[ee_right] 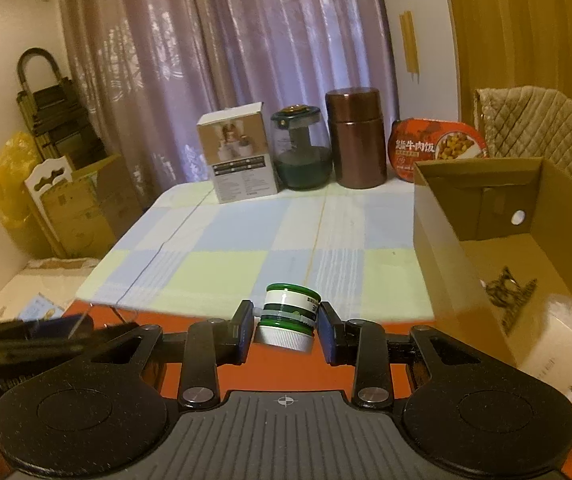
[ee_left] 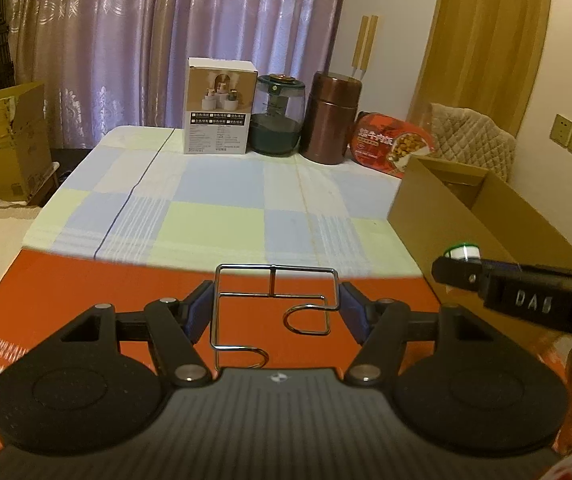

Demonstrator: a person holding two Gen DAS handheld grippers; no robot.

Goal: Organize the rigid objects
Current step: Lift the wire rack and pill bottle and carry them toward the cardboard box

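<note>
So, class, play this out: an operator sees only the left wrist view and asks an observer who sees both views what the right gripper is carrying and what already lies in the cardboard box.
Operator: My view shows only a green-and-white tip at the right gripper. What is it?
Observer: A small green-and-white bottle with a white cap, clamped sideways between the pads.
Operator: Is the cardboard box holding anything? I see only its wall.
Observer: Yes, a black clip-like object lies on its floor.
Operator: Anything else inside?
Observer: A white carton at the near end.
</note>
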